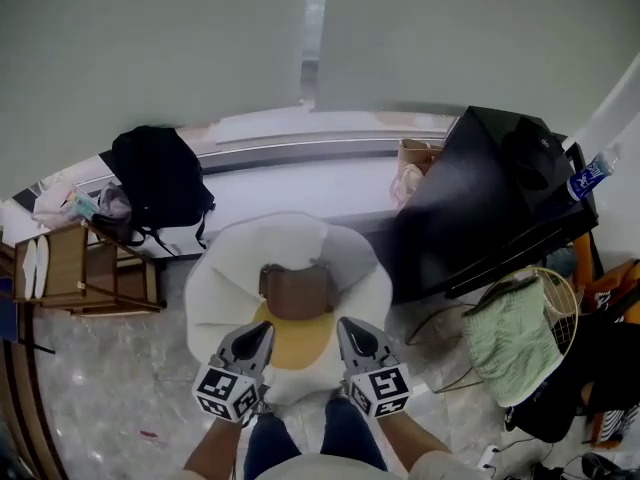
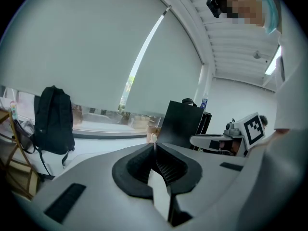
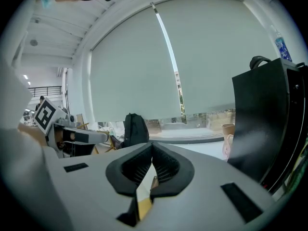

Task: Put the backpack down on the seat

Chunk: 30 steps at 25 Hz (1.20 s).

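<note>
A black backpack (image 1: 158, 180) stands upright on the white window ledge (image 1: 290, 183) at the left; it also shows in the left gripper view as the backpack (image 2: 52, 120) and small in the right gripper view as the backpack (image 3: 135, 128). The seat is a white round beanbag chair (image 1: 225, 268) with a yellow centre and a brown cushion (image 1: 297, 291), straight ahead of me. My left gripper (image 1: 262, 329) and right gripper (image 1: 344, 325) hover side by side over the seat's near edge. Both are shut and empty, well short of the backpack.
A wooden side table (image 1: 85, 266) stands left of the seat below the backpack. A black panel (image 1: 470, 203) leans at the right, with a bottle (image 1: 590, 174) and a dark cap on top. Green cloth on a wire rack (image 1: 515, 333) and cables lie at the right.
</note>
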{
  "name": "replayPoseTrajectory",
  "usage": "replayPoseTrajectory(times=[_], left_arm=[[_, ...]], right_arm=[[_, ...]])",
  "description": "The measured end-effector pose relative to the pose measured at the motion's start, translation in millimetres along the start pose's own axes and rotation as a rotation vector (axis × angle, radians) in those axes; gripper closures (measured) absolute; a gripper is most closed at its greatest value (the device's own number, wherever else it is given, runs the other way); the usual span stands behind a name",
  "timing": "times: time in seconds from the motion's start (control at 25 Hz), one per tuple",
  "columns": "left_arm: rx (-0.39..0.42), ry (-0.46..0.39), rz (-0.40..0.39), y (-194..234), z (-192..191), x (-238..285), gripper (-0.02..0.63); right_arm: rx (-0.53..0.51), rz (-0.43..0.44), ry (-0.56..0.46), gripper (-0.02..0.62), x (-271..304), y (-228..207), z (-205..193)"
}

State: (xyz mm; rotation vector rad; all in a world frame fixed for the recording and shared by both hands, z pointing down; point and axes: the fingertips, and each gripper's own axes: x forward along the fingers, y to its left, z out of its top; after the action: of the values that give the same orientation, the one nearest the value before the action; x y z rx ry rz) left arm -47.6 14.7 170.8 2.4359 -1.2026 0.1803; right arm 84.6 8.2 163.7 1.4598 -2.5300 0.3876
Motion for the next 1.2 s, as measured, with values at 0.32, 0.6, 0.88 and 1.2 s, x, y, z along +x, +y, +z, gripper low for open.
replayPoseTrajectory(times=[0.32,0.6,0.88,1.2], left_arm=[[0.022,-0.054,-0.011,-29.8,36.2,-31.4,0.563],[0.031,-0.078,-0.02,-44.9,54.2,-58.8,0.563],[0.048,-0.099,-0.047,-56.7,69.3,-71.9,0.563],[0.055,-0.1,-0.056,-59.1,77.0,-79.4,0.563]], right_arm=[[0.005,0.01,-0.047,0.565,-36.3,15.9,48.0],[-0.034,0.034,-0.092,0.565,-60.4,32.4,80.3],[-0.052,0.05,-0.119,0.565,-69.5,45.7,95.9],[-0.05,0.068,-0.138,0.565,-74.2,54.1,106.5]])
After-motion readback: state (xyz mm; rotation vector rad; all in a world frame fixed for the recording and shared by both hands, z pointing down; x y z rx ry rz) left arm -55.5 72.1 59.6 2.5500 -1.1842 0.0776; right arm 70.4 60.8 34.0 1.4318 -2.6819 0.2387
